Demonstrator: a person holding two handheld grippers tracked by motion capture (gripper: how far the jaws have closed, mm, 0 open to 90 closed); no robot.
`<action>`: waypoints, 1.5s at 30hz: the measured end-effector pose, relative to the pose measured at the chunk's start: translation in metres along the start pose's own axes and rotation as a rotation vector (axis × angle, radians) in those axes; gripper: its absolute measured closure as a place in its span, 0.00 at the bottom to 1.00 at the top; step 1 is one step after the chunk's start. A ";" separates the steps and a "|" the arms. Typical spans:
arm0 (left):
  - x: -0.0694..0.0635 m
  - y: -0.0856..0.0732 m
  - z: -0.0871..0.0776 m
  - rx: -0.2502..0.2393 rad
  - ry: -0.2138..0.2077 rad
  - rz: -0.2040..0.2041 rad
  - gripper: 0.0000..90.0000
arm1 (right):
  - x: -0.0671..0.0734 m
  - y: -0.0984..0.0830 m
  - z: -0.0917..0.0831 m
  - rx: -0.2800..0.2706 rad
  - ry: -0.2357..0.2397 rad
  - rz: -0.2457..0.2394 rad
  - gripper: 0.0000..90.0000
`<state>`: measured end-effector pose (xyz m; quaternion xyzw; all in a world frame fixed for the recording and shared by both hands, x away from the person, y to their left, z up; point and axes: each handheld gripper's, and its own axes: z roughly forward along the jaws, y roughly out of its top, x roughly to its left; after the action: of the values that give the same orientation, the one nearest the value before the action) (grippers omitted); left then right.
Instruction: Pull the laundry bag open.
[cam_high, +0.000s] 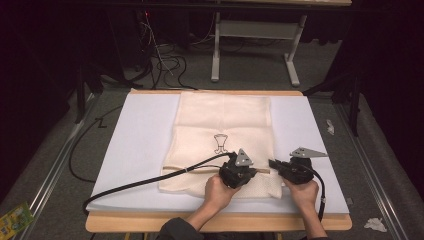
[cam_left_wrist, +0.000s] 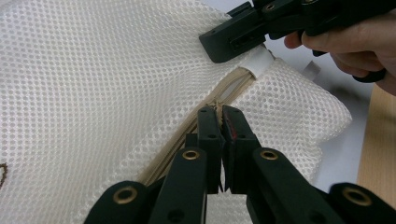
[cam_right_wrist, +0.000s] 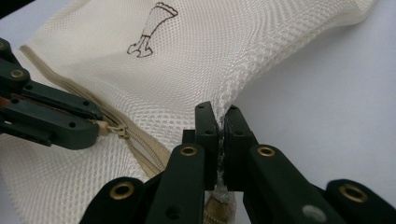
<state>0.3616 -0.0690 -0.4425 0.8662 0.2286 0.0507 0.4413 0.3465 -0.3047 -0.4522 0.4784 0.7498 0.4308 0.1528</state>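
A: Worktop (cam_high: 145, 125) with a white cover; a cream mesh laundry bag (cam_high: 225, 120) lies flat along its middle, long axis running away from the person. A small dark printed figure (cam_high: 220, 143) sits near the bag's centre.

B: And the zipper?

A: The zipper (cam_left_wrist: 187, 135) crosses the bag near the end closest to the person. In the left gripper view the left claw (cam_left_wrist: 220, 122) is clenched on the zipper pull (cam_left_wrist: 217, 108), jaws pressed together with the beige tape running beneath them.

B: The right one?

A: In the right gripper view the right claw (cam_right_wrist: 220, 122) is clenched on a pinch of mesh at the bag's edge; the fabric rises in a ridge from the jaws. The same view shows the left claw (cam_right_wrist: 95, 127) at the left with the pull (cam_right_wrist: 116, 130) at its tip.

B: How do the two stand to each other?

A: High view: the left claw (cam_high: 257, 170) and the right claw (cam_high: 272, 163) point toward each other, tips near but apart, at the bag's near right corner. A hand holds each one, forearms entering from the bottom edge. In the left gripper view the right claw (cam_left_wrist: 219, 44) grips a white tab (cam_left_wrist: 259, 63) at the zipper's end.

B: Cables?

A: A black cable (cam_high: 150, 182) trails left from the left claw across the bag and the cover.
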 end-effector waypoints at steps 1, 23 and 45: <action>0.000 0.000 0.000 0.000 0.001 -0.002 0.97 | 0.000 0.000 0.000 0.004 0.004 0.007 0.98; 0.007 -0.005 -0.010 -0.023 0.023 -0.004 0.97 | -0.001 0.003 0.002 0.008 -0.018 0.004 0.98; 0.013 -0.006 -0.020 -0.039 0.028 -0.019 0.97 | -0.001 0.009 0.002 0.011 -0.025 -0.004 0.98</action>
<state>0.3646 -0.0450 -0.4366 0.8545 0.2420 0.0632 0.4553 0.3531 -0.3029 -0.4460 0.4831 0.7510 0.4205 0.1606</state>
